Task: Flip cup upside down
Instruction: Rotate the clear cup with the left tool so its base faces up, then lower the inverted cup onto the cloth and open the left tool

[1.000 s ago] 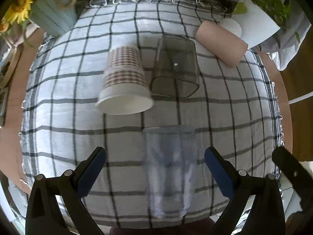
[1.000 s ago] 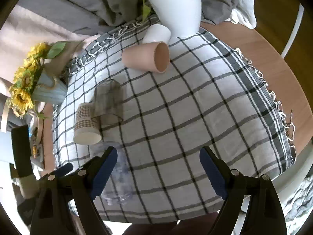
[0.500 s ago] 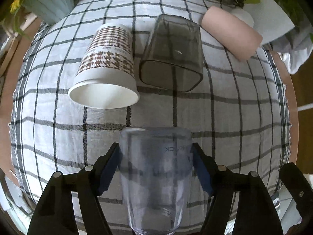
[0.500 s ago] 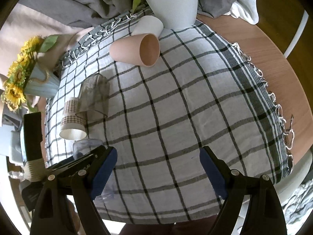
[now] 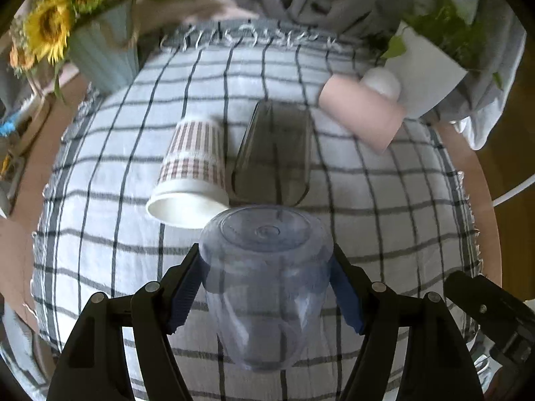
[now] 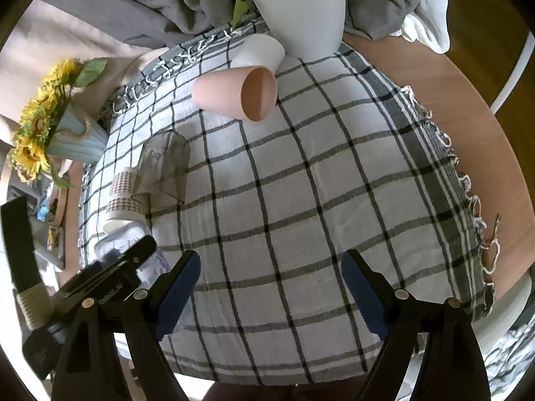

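Note:
My left gripper [image 5: 265, 279] is shut on a clear plastic cup [image 5: 265, 267] and holds it above the checked cloth, with the cup's base turned away from me and its rim toward the camera. The cup [image 6: 113, 244] shows in part in the right wrist view, behind the left gripper's black body. My right gripper [image 6: 271, 287] is open and empty over the cloth's near middle.
A checked paper cup [image 5: 190, 173], a smoky clear cup [image 5: 274, 153] and a pink cup [image 5: 361, 113] lie on their sides on the checked cloth [image 5: 384, 217]. A small white cup [image 6: 259, 51], a white plant pot [image 6: 301, 10] and a sunflower vase [image 5: 103, 53] stand at the back.
My left gripper closed on the clear cup, lifted it off the cloth and tipped it so its base faces away. The right gripper stayed open and shifted slightly.

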Demonstrator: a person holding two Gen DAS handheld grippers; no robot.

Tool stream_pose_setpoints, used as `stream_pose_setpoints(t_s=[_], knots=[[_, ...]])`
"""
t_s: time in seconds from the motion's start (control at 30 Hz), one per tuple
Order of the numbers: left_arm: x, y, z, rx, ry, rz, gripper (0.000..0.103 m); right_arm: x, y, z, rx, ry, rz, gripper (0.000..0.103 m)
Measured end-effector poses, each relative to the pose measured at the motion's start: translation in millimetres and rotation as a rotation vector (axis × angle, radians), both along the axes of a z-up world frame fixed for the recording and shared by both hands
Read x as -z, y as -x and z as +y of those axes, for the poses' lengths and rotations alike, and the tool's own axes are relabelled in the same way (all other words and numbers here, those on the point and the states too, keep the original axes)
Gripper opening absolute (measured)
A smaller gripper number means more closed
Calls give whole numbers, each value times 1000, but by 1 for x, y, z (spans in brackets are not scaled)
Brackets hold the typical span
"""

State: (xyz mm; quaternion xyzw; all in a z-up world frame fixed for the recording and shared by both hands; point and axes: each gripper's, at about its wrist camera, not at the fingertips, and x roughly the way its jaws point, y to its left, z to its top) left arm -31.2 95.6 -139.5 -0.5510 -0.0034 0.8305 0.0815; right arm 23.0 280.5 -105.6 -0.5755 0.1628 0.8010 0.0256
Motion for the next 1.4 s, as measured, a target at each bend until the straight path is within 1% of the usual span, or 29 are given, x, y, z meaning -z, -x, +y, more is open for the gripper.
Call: stream_pose_setpoints(t_s=[0.17, 0.3, 0.4, 0.6, 0.83, 0.9, 0.93, 0.97, 1.03, 1.2, 1.4], knots=[[-6, -4, 2, 15, -52, 56, 71, -4, 0, 2, -4, -9, 19, 86], [-6, -10, 8, 30, -44, 81, 71, -5, -1, 3, -6, -17, 26, 86], [-8, -24, 10, 56, -33, 95, 71, -6, -2, 3, -12, -23, 28, 86], [-8, -41, 8, 75, -24, 80, 71, -9, -5, 1, -36, -47, 32, 86], [-8, -42, 1, 59, -49, 46, 71, -10, -7, -1, -36, -60, 16, 86], [-8, -44, -1, 62, -56, 39, 75, -10, -9, -1, -36, -57, 14, 86], [-8, -44, -1, 62, -63, 35, 79, -11, -9, -2, -36, -59, 14, 86], [-8, -45, -2, 65, -70, 32, 81, -11, -9, -2, -37, -60, 14, 86], [-7, -47, -1, 76, -82, 23, 83, -12, -10, -4, -39, -62, 14, 86], [-7, -49, 0, 96, -76, 25, 83, -14, -14, -9, -46, -73, 16, 86], [-9, -48, -2, 97, -104, 21, 83, -17, -17, -10, -34, -78, 19, 86]])
